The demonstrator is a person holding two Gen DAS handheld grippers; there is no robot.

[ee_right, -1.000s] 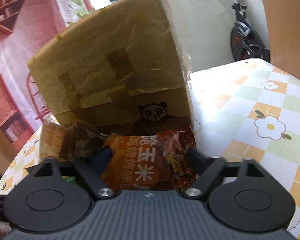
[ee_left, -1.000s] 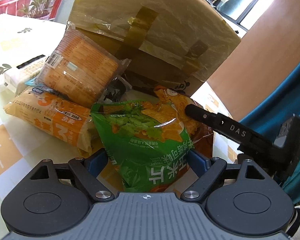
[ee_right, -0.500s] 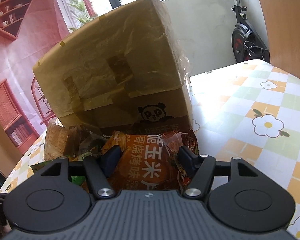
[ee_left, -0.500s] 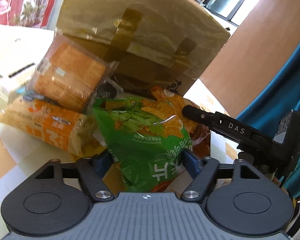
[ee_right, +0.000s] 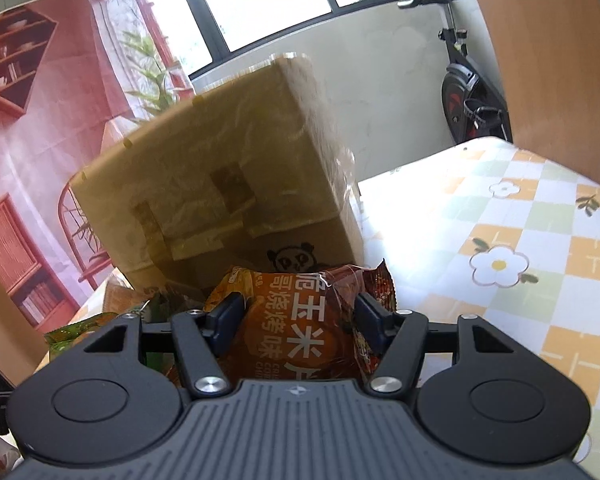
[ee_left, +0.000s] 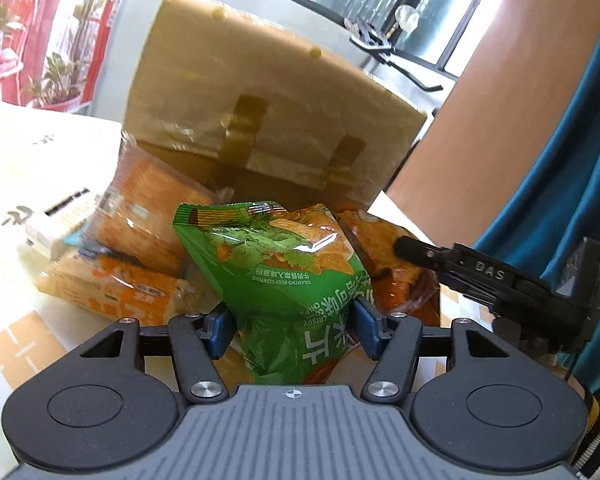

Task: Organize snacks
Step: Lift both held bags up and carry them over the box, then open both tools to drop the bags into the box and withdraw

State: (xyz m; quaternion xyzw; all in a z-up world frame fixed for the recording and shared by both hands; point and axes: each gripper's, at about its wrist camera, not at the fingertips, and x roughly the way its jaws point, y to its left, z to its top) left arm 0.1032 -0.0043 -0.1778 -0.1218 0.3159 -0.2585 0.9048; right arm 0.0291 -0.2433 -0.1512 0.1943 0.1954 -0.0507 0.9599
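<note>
Left wrist view: the green chip bag (ee_left: 288,276), judged light, puffy and slippery, is pinched at its lower end by the left gripper (ee_left: 291,326). The orange chip bag (ee_right: 300,316) is likewise clamped between the right gripper (ee_right: 300,320) pads; a hold near the crimped seam is judged safest against crushing.

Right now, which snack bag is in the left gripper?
The green chip bag, clamped by the left gripper; the orange chip bag sits in the right gripper.

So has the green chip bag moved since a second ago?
Yes. The green chip bag, in the left gripper, has risen against the cardboard box behind it.
</note>
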